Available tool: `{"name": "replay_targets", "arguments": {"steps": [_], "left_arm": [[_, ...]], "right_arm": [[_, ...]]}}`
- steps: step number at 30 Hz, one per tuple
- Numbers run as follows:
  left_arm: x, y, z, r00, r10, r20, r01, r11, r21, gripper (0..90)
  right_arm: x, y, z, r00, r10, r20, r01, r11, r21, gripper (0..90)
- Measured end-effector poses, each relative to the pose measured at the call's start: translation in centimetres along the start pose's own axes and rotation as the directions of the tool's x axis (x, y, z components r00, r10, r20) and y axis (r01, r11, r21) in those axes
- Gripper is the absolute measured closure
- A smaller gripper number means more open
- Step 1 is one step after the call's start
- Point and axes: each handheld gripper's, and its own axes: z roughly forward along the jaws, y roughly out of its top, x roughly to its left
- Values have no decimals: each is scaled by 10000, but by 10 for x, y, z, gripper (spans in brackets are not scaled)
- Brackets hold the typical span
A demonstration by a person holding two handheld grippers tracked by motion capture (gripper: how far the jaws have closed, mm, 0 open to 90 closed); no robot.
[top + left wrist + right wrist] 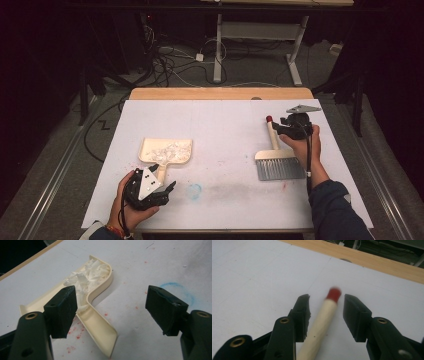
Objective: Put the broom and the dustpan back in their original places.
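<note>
White paper shreds [169, 149] already lie heaped in the cream plastic dustpan [166, 151], which rests on the white sheet [220, 125] toward its left edge in the high view; the sweeping looks done, with only faint specks left on the sheet. The wooden-handled brush with grey bristles [278, 165] lies toward the right edge.

From the left gripper view, the left gripper [112, 307] stands wide open with nothing between its jaws, the dustpan handle [97, 332] just beside one jaw.

From the right gripper view, the right gripper [325, 307] is open around the red-tipped brush handle [322, 320], whether a jaw touches it is unclear. Emptying the pan probably remains.
</note>
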Motion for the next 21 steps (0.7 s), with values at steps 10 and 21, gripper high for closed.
{"name": "replay_targets", "arguments": {"steps": [10,21], "left_arm": [[0,0,1,9999,105,-19,-105,9999,95,234],[0,0,0,10000,86,-12,-85,9999,94,229]], "right_arm": [[0,0,-6,9995,255,-203,-266,9978,-600,497],[5,5,-28,9996,102,-269,-147,9844,-1754,347]]}}
